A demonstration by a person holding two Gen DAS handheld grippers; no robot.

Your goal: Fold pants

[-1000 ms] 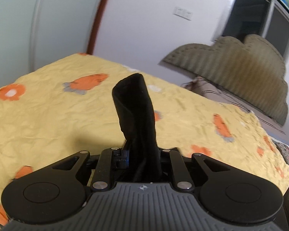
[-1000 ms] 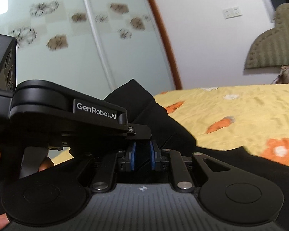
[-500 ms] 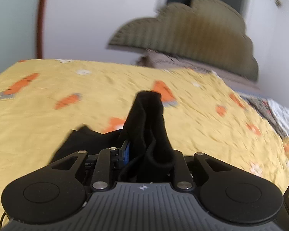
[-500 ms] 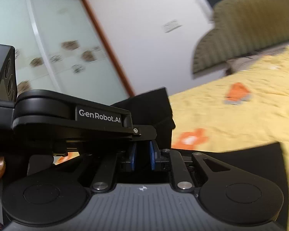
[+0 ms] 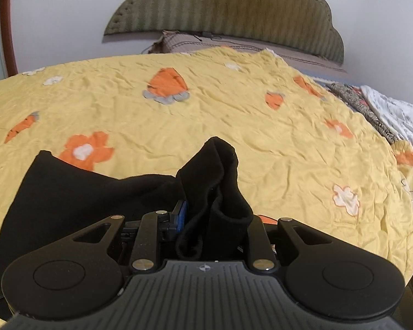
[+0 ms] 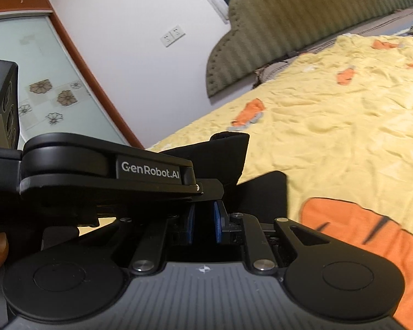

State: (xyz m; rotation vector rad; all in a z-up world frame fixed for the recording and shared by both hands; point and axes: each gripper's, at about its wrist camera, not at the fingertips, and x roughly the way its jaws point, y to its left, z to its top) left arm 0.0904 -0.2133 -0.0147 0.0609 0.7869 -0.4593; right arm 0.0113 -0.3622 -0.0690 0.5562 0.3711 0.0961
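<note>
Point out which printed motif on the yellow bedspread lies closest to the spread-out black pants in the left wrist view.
The orange flower with a white centre, just beyond the pants' far edge on the bedspread; the big carrot lies farther.

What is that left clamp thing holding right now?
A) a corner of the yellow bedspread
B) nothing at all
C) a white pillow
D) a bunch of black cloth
D: in the left wrist view the left gripper has a bunched fold of the black pants standing up between its fingers, above the yellow bedspread.
</note>
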